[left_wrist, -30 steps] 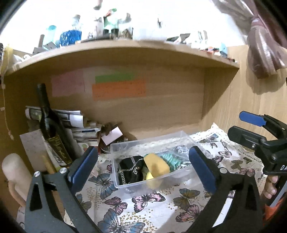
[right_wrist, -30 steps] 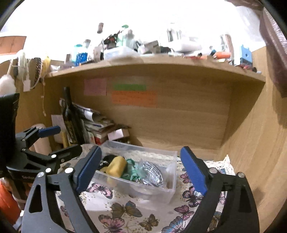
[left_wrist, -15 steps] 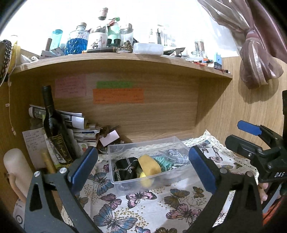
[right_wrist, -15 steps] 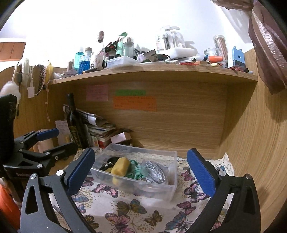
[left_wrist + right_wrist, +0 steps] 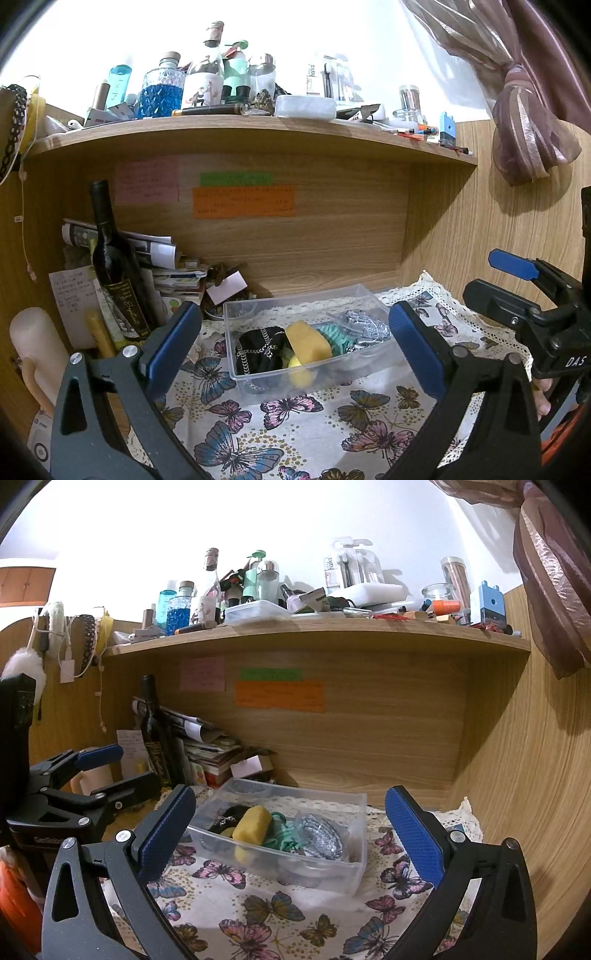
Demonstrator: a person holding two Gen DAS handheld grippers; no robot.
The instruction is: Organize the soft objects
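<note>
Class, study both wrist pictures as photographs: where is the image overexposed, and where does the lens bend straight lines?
Left wrist view: the white wall above the shelf is blown out, and the shelf's straight edge bows into an arc; the clear box stays sharp. Right wrist view: the same wall glare, the shelf edge curves likewise, and dark vignette fills the corners.
</note>
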